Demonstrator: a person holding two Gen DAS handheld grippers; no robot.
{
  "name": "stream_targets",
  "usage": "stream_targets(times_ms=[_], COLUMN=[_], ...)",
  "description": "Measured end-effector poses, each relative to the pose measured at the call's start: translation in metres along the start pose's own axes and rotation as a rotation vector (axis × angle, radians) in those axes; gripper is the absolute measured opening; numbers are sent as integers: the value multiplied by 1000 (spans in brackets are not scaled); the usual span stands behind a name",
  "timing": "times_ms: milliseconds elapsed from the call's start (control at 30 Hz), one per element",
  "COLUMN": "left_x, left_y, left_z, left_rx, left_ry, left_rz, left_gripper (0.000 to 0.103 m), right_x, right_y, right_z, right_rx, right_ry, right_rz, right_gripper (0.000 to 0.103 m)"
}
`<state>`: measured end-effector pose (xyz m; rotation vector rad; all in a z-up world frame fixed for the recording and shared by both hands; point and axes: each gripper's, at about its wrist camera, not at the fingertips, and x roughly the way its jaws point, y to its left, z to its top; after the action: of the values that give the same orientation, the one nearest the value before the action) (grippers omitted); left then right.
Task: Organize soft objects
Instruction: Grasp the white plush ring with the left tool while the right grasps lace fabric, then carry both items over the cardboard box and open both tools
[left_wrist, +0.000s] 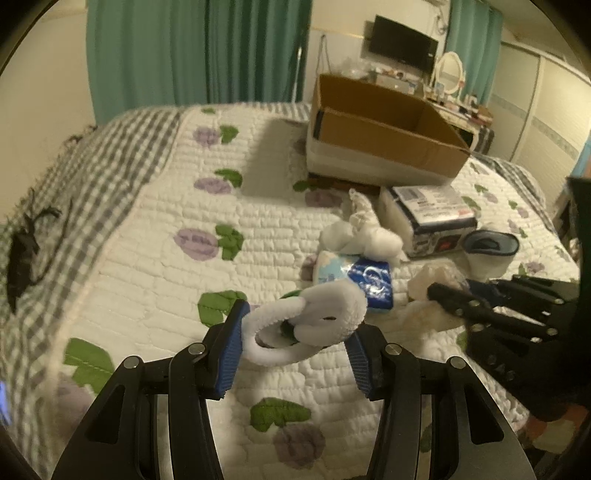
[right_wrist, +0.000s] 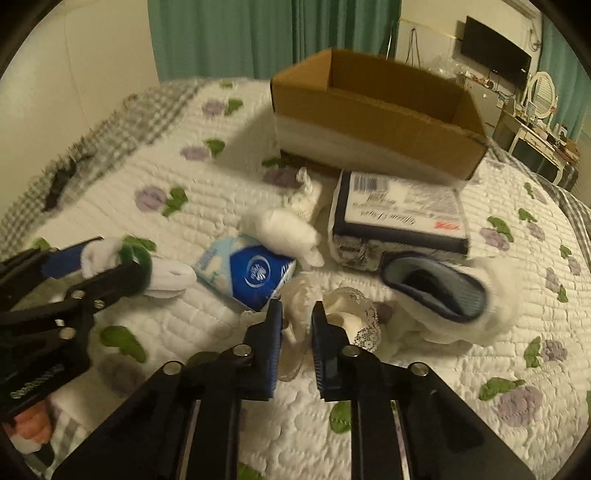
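Note:
My left gripper (left_wrist: 295, 332) is shut on a white fluffy ring toy (left_wrist: 310, 325) with a green part, held just above the quilt; it also shows in the right wrist view (right_wrist: 122, 264). My right gripper (right_wrist: 297, 325) is shut on a white lace-trimmed cloth (right_wrist: 332, 314). Ahead on the bed lie a blue tissue pack (right_wrist: 251, 275), a white plush toy (right_wrist: 284, 227), a blue-lined white slipper (right_wrist: 439, 288) and a wrapped white package (right_wrist: 402, 218). An open cardboard box (right_wrist: 373, 122) stands behind them.
The flowered white quilt (left_wrist: 147, 258) covers the bed, with a grey checked blanket (left_wrist: 74, 173) at its left edge. Green curtains (left_wrist: 192, 51) hang behind. A dresser with a mirror (left_wrist: 448, 72) and a wall TV (left_wrist: 402, 44) stand at the far right.

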<state>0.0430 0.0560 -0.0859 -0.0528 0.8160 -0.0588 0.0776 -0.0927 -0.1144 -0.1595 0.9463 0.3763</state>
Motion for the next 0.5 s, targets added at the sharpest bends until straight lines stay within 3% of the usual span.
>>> stream_targets(times_ms=[267,500], left_x=[-53,-78], left_y=[-30,-62], left_z=[31,97], left_rx=[56,130], left_ry=[-145,-261], left_rz=[26,-7], left_gripper=[49,49], right_x=[-73,-140], right_y=[-14,-46], right_z=[25,92], right_rx=[23,3], right_ry=[-169,-349], right_rz=[32,36], right_gripper=[13,13])
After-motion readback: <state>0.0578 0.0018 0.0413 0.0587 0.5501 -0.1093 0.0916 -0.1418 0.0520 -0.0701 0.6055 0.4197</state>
